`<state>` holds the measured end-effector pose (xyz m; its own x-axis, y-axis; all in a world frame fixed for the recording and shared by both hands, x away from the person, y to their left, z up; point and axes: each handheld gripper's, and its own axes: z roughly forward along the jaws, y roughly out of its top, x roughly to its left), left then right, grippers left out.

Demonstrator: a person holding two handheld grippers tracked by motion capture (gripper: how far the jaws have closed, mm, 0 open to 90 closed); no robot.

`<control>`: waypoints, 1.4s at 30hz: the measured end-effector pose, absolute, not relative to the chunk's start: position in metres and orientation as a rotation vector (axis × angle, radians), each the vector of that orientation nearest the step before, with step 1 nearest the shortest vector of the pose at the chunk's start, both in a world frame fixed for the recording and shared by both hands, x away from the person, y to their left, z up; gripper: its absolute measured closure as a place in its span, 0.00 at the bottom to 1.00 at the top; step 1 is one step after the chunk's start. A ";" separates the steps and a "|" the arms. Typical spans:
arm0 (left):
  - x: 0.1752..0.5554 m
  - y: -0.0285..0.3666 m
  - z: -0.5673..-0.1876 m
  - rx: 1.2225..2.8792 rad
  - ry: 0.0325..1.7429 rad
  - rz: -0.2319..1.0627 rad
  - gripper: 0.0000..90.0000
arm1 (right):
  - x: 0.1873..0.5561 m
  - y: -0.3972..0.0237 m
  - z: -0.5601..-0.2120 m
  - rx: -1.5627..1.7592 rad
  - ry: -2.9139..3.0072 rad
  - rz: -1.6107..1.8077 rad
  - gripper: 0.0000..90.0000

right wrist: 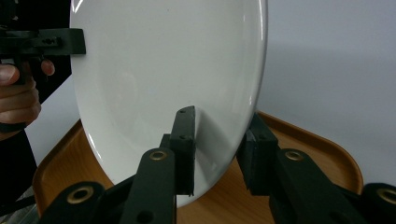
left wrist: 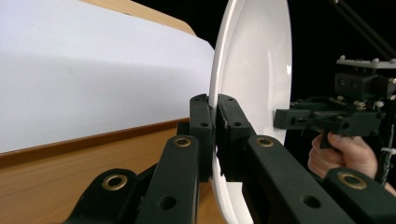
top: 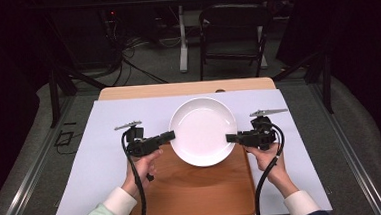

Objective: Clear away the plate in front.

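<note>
A white plate [top: 202, 132] sits between my two grippers, over the far edge of a wooden tray [top: 193, 187]. My left gripper [top: 170, 135] is shut on the plate's left rim; in the left gripper view its jaws [left wrist: 214, 121] pinch the thin edge of the plate [left wrist: 261, 60]. My right gripper [top: 229, 137] grips the opposite rim. In the right gripper view [right wrist: 219, 135], one jaw lies on the plate's [right wrist: 163, 70] upper face and the other under its rim. Each gripper view also shows the other gripper on the far rim [left wrist: 280, 119] [right wrist: 79, 44].
The tray [right wrist: 317, 140] lies on a white sheet [top: 104, 123] that covers most of the wooden table [top: 187, 87]. Beyond the table stand a folding chair [top: 234, 29] and dark frame legs, with cables on the floor.
</note>
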<state>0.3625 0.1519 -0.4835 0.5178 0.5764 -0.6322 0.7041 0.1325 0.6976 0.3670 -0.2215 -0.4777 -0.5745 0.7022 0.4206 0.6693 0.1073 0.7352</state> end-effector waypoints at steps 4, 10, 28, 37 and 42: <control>0.359 0.155 -0.482 1.568 1.131 -0.099 0.94 | 0.363 -0.217 -0.475 1.396 2.325 1.486 0.79; 0.355 0.157 -0.479 1.624 1.114 -0.063 0.94 | 0.358 -0.214 -0.473 1.373 2.329 1.487 0.81; 0.344 0.165 -0.477 1.681 1.078 -0.039 0.93 | 0.346 -0.206 -0.469 1.315 2.368 1.445 0.83; 0.338 0.171 -0.479 1.715 1.063 -0.027 0.93 | 0.339 -0.201 -0.469 1.292 2.397 1.437 0.85; 0.332 0.172 -0.479 1.718 1.064 -0.036 0.93 | 0.333 -0.199 -0.467 1.279 2.402 1.421 0.84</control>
<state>0.3323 0.1721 -0.4790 0.6018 0.6264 -0.4954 0.6583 -0.0378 0.7518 0.3327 -0.1990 -0.4674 -0.6506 0.6842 0.3296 0.6182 0.2250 0.7532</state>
